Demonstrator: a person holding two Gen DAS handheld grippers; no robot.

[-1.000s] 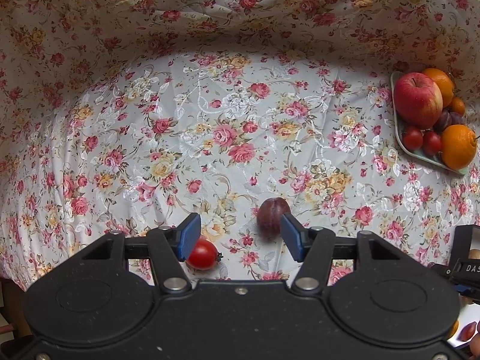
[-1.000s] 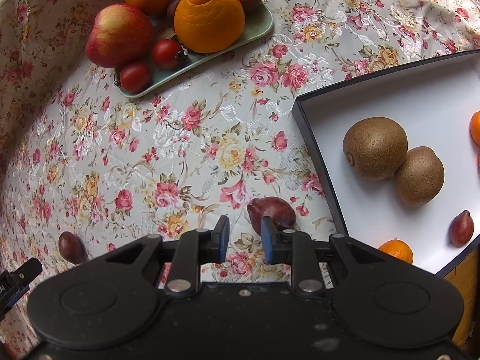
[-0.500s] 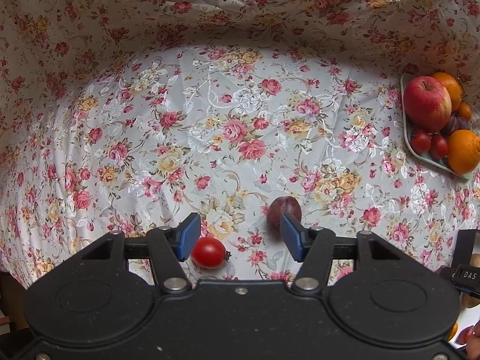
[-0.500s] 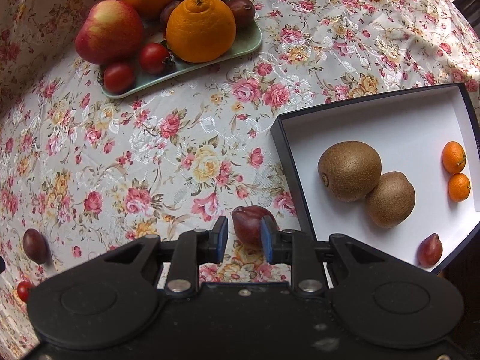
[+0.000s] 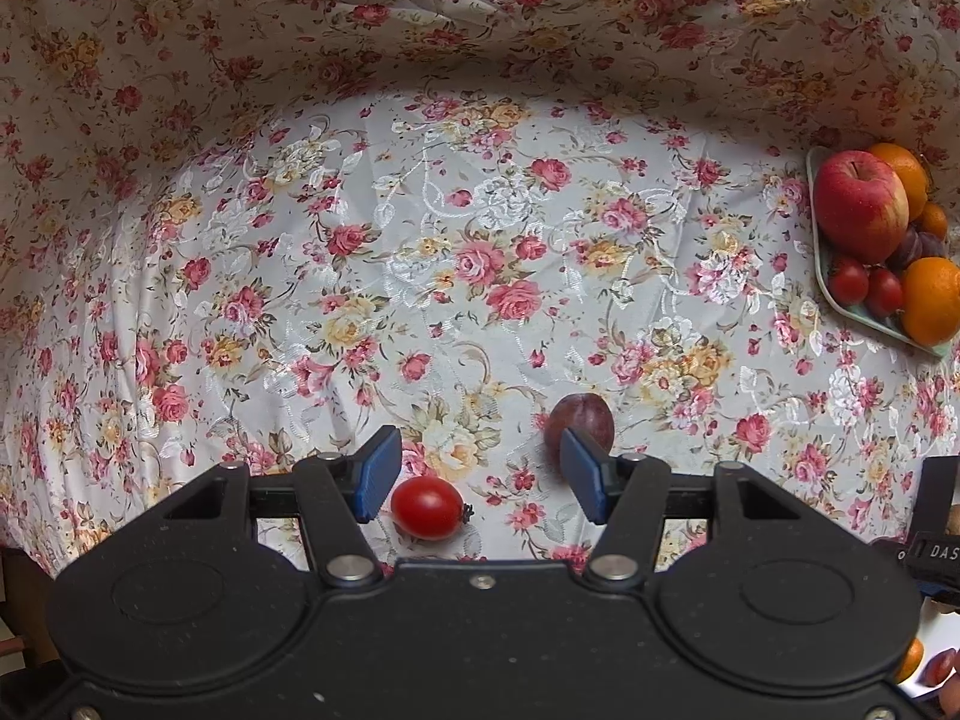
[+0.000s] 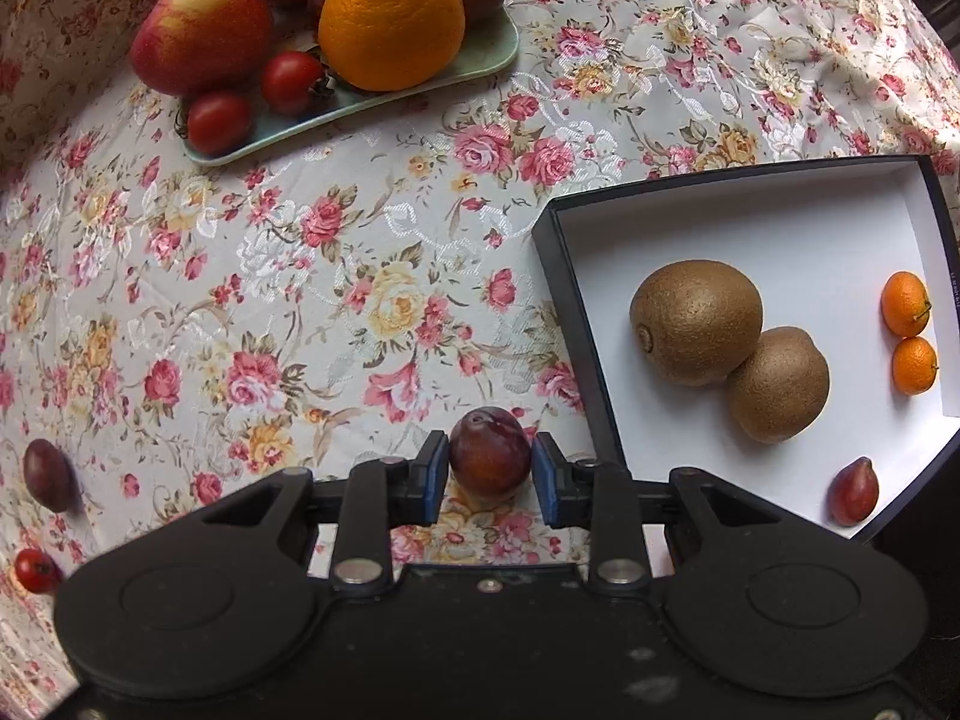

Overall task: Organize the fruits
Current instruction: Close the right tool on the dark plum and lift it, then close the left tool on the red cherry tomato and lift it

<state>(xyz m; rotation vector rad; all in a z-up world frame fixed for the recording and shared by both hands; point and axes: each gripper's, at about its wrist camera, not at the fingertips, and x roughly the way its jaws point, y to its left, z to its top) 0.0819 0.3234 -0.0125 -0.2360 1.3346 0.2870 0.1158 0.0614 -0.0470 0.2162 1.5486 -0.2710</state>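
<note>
The right gripper [image 6: 489, 471] has its blue pads on either side of a dark red plum [image 6: 490, 450]; both pads appear to touch the fruit, so the jaws are closed to the plum's width. The plum is round and glossy, with a small stem dimple on top. It sits just left of the black box [image 6: 575, 354] and near the box's front left wall.

The black box has a white interior. It holds two brown kiwis [image 6: 696, 321] touching each other, two small oranges [image 6: 905, 303] against the right wall, and one small dark red fruit [image 6: 854, 490] near the front edge.

Beyond the box to the left, a pale green plate [image 6: 486, 51] carries a red apple [image 6: 201, 27], a large orange [image 6: 391, 21], two cherry tomatoes [image 6: 291, 81] and further dark plums.

The left gripper [image 5: 477, 480] is wide open and holds nothing. A cherry tomato [image 5: 427, 507] lies on the floral tablecloth [image 5: 480, 240] just inside its left pad. A second plum [image 5: 579, 420] lies partly behind its right pad.
</note>
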